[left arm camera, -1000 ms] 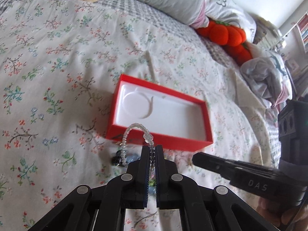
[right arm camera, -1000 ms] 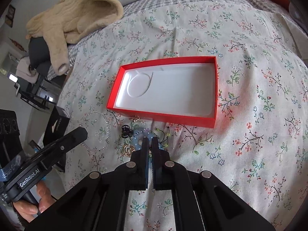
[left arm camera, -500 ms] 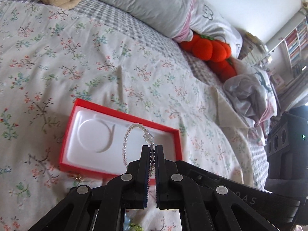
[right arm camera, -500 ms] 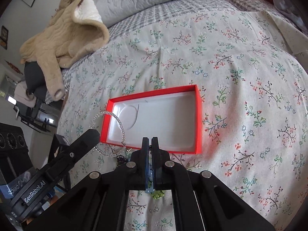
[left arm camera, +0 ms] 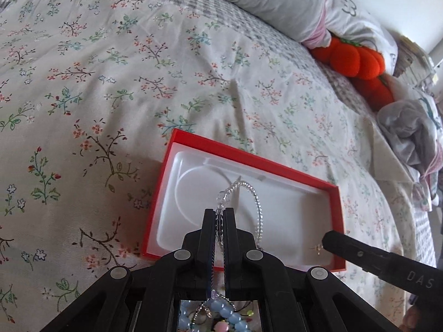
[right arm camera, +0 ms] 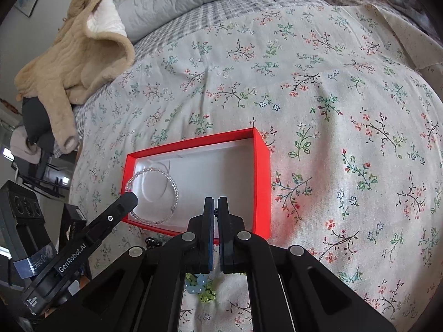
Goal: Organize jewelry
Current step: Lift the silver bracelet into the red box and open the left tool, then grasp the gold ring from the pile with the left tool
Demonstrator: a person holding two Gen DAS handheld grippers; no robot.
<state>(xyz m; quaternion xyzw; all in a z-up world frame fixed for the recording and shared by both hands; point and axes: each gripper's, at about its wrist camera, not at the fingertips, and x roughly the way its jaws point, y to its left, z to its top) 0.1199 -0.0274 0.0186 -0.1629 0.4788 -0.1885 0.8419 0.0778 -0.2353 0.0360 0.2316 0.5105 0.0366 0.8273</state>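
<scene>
A red box (left arm camera: 336, 213) with a white moulded liner lies on the floral bedspread; it also shows in the right wrist view (right arm camera: 261, 177). My left gripper (left arm camera: 220, 213) is shut on a clear beaded bracelet (left arm camera: 257, 204) and holds it over the box's round recess; the bracelet also shows in the right wrist view (right arm camera: 175, 191). My right gripper (right arm camera: 215, 203) is shut on a small thin piece of jewelry and hovers over the box's near edge; its tip shows in the left wrist view with a small gold piece (left arm camera: 318, 248). Blue and green beads (right arm camera: 199, 290) lie on the bedspread below.
A beige fleece jacket (right arm camera: 74, 52) and grey pillows (left arm camera: 271, 2) lie at the head of the bed. Orange plush pumpkins (left arm camera: 357, 61) and crumpled clothes (left arm camera: 412, 132) sit at the right. A small dark item (right arm camera: 152, 241) lies beside the box's near wall.
Both grippers lifted from the jewelry pile and moved forward over the red box. The left carried the clear bracelet up above the liner; the right came over the near edge.
</scene>
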